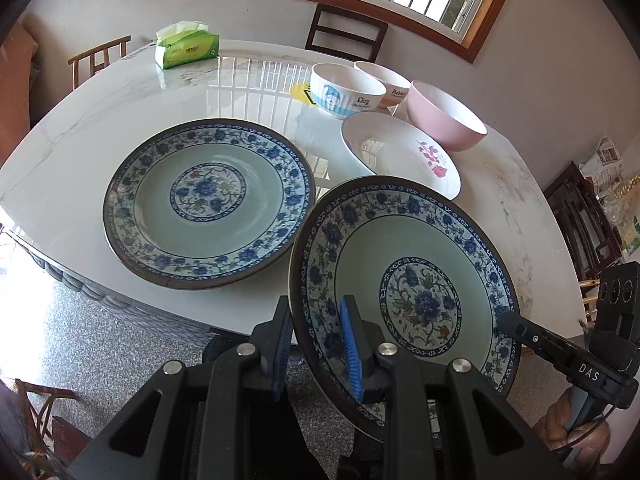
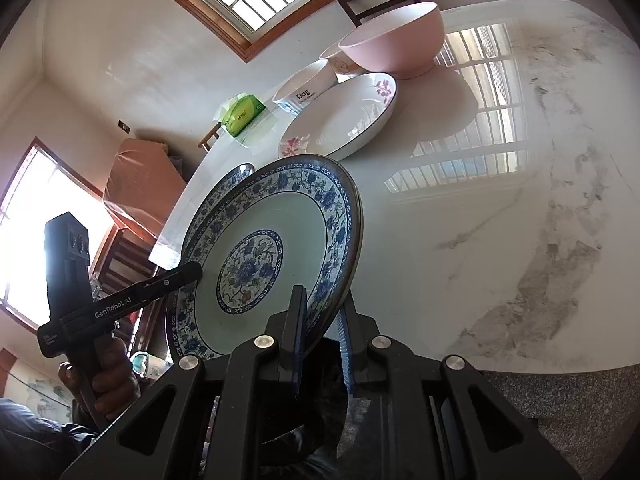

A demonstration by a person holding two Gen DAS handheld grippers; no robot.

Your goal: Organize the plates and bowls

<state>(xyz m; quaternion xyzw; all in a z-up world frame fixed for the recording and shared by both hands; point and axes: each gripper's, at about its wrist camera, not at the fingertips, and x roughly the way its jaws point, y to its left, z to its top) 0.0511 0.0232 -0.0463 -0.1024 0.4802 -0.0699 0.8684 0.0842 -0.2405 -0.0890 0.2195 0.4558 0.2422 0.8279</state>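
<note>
Gripping one blue-patterned plate (image 1: 404,276) from two sides: left hand-held gripper (image 1: 320,344) clamped on its near-left rim, blue pads either side of the edge, one above, one under; right hand-held gripper (image 2: 322,332) pinched tight on the opposite rim, seen edge-on in right wrist view. Plate is tilted, lifted off the white marble counter (image 1: 80,140), hanging over the counter's near edge. In left view the right gripper's finger (image 1: 536,334) reaches the plate's right rim, a hand (image 1: 568,424) on the grip below it. In right view the left gripper's finger (image 2: 160,284) meets the plate's left rim, w/ a hand (image 2: 112,376) around the handle. Second blue-patterned plate (image 1: 208,204), same pattern, lies flat on counter just left of the held one, apart from it; only a sliver shows in right view. White plate w/ pink flowers (image 1: 400,156) sits flat behind the held plate, partly hidden by its upper rim. Pink bowl (image 1: 444,120) upright right beside the white plate, looks to touch its far edge. Two white printed bowls behind: "Dog" bowl (image 1: 346,90) and a second one (image 1: 386,80) close beside it, partly hidden. Green tissue pack (image 1: 186,46) far back-left on counter, well apart from the crockery. Dark chair (image 1: 346,32) at far side under the window.
</note>
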